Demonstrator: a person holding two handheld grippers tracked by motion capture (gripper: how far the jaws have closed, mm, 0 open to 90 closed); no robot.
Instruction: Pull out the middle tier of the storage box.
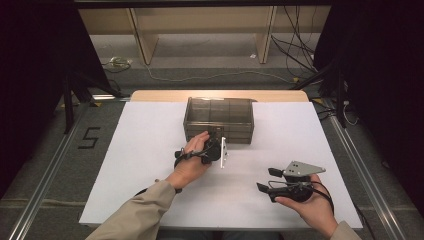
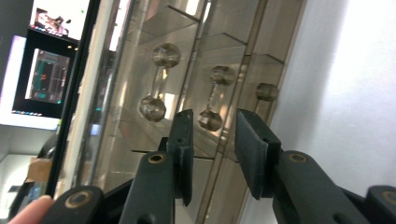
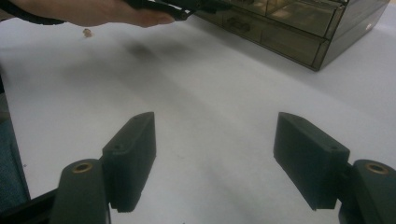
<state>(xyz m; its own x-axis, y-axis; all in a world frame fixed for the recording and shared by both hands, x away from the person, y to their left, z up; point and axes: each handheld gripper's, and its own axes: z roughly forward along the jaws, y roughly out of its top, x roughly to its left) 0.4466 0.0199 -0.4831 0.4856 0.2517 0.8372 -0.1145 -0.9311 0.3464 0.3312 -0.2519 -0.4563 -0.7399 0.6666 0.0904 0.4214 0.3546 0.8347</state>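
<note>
A smoky see-through drawer box stands at the middle back of the white table top. My left gripper is turned on its side against the box's front. In the left gripper view its jaws stand a little apart on either side of the lower knob of a clear dumbbell-shaped drawer handle; the pads do not press on it. My right gripper hovers over the front right of the table, wide open with bare table between its jaws. The box lies far ahead of it.
Two more clear handles sit on neighbouring drawers. A wooden table edge shows behind the box, with shelving legs and cables on the floor beyond. Black stands flank the table. A lit monitor shows in the left gripper view.
</note>
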